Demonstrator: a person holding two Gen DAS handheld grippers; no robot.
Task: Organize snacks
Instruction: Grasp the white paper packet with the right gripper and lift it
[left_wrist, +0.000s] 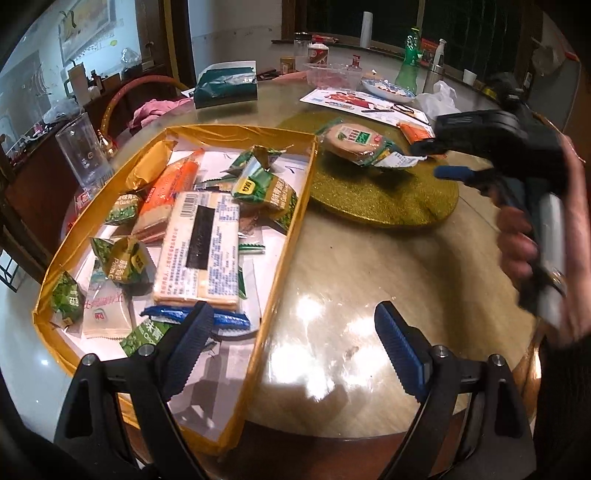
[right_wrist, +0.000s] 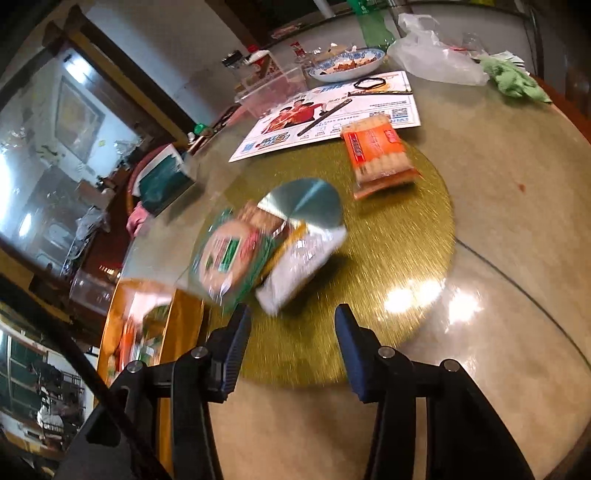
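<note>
A gold-rimmed box (left_wrist: 295, 206) on the table holds several snack packets, among them a long cracker pack (left_wrist: 199, 247). My left gripper (left_wrist: 295, 347) is open and empty over the box's near right corner. A round green-wrapped biscuit pack (left_wrist: 354, 142) lies on the gold turntable (left_wrist: 388, 195); it also shows in the right wrist view (right_wrist: 236, 258), blurred. An orange cracker pack (right_wrist: 376, 155) lies further back on the turntable (right_wrist: 406, 251). My right gripper (right_wrist: 291, 343) is open and empty just short of the green pack; it also shows in the left wrist view (left_wrist: 439, 158).
A drinking glass (left_wrist: 83, 151) stands left of the box. A printed leaflet (right_wrist: 332, 114), a clear tub (right_wrist: 273, 88), a dish of food (right_wrist: 347, 62), a green bottle (left_wrist: 408, 62), a plastic bag (right_wrist: 432, 55) and a teal bag (left_wrist: 227, 86) sit at the back.
</note>
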